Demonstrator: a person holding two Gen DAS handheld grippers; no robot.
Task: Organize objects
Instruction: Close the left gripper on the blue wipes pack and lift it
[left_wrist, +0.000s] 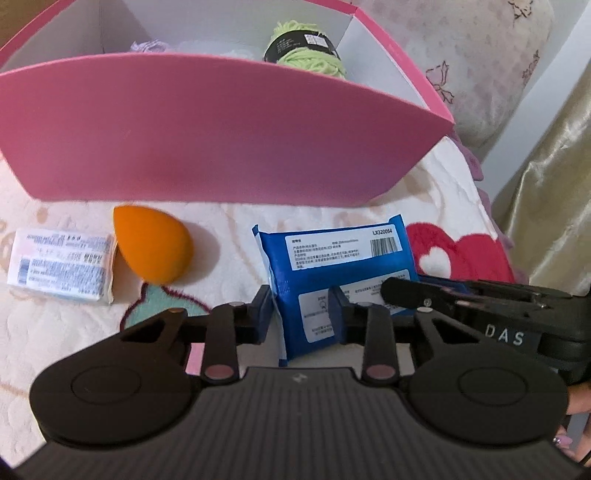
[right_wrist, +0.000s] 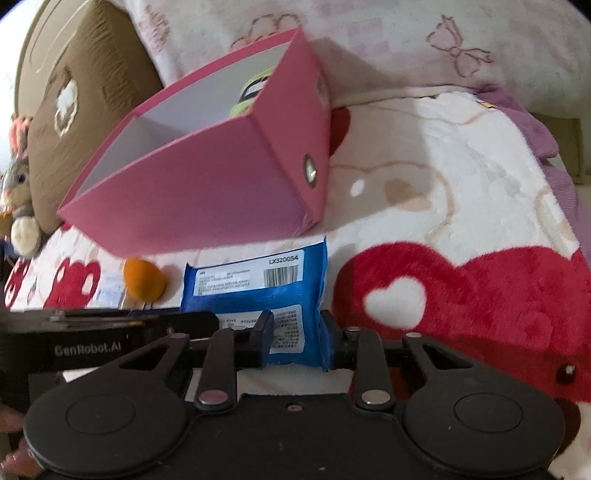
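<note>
Left wrist view has the pink box (left_wrist: 221, 140) filling the upper frame, the blue pack (left_wrist: 332, 266) at centre clamped by both the left gripper (left_wrist: 301, 314) and right gripper (right_wrist: 295, 338), the orange sponge (left_wrist: 151, 243) centre left.

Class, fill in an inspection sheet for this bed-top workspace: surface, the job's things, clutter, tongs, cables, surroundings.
Surface: plush blanket with red hearts, spread over a bed.
Job's things: blue wipes pack lying in front of the pink box; orange makeup sponge and white printed packet to its left; green yarn skein inside the box.
Clutter: nothing seen.
Tongs: left tongs and right tongs each shut on the pack's near edge, side by side.
Cables: nothing seen.
Surroundings: brown cushion, rabbit plush toy, pink patterned bedding.
</note>
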